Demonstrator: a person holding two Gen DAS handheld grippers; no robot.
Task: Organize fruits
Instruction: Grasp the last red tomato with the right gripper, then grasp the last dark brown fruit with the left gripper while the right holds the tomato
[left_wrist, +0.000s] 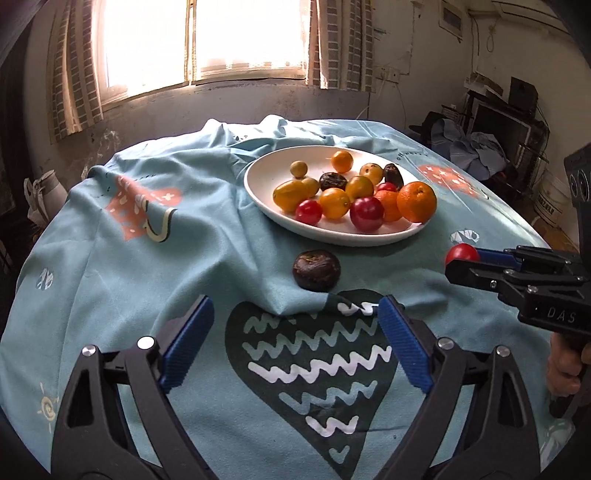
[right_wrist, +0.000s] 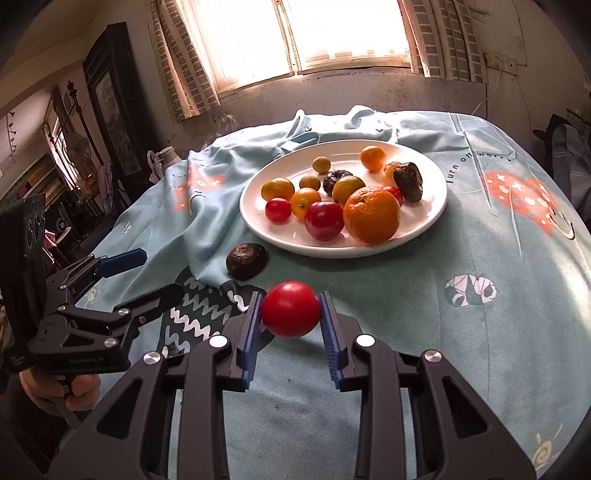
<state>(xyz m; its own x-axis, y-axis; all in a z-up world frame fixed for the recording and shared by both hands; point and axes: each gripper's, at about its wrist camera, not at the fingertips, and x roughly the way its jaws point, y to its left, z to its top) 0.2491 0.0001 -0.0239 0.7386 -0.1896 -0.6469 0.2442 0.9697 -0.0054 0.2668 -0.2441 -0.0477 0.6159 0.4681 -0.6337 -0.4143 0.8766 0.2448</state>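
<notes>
Right wrist view: the right gripper (right_wrist: 290, 310) is clamped on a red tomato (right_wrist: 290, 308), both blue pads pressed to its sides, lifted just above the cloth (right_wrist: 480, 332), presumably to carry it to the white plate (right_wrist: 436, 206) of fruit farther off. To the left, the left gripper (left_wrist: 295, 347) stands wide and empty, aimed at the dark fruit (left_wrist: 316, 270) lying near the plate's near rim, perhaps a chestnut, likely its next pick.

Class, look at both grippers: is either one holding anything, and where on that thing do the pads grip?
The right gripper holds a red tomato, pads pressing its opposite sides. The left gripper is open and holds nothing.
</notes>
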